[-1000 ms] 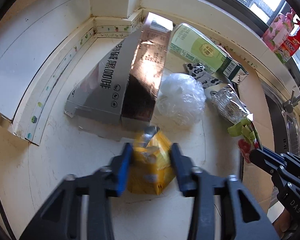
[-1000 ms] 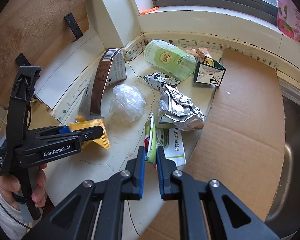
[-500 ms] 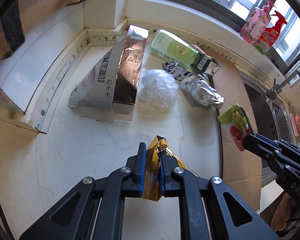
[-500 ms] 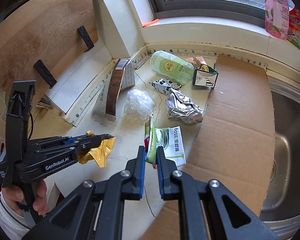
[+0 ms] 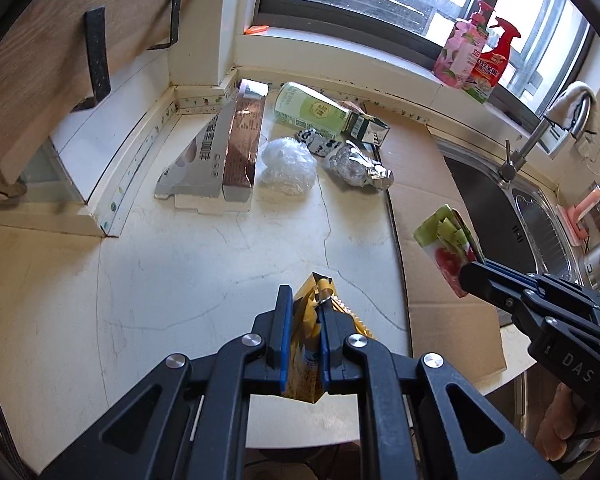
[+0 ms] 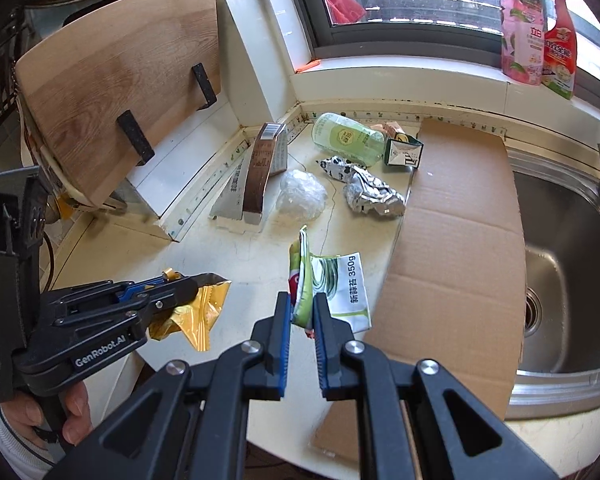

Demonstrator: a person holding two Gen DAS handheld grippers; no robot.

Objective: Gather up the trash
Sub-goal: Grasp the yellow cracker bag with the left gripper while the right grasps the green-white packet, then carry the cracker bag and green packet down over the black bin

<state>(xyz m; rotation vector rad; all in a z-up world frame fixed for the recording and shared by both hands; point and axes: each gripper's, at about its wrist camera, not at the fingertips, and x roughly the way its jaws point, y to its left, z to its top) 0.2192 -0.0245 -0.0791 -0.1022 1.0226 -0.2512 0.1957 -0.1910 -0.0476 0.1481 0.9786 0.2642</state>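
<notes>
Black plastic left gripper (image 6: 204,280) lettered "GenRobot.AI", blue ribbed pads, silver screws, right gripper (image 5: 470,276) marked "DAS", white knitted sleeve (image 6: 8,440), thin black cable

A flattened grey and brown cardboard carton (image 6: 256,178) lies on the pale stone desk (image 6: 228,264) at upper centre of the right wrist view. Right of it sits a crumpled clear plastic bag (image 6: 302,196), then a crushed silver foil wrapper (image 6: 374,196). Behind them lies a pale green plastic bottle (image 6: 346,138). A flat brown cardboard sheet (image 6: 456,240) lies between these and the steel sink (image 6: 568,272) at right.
</notes>
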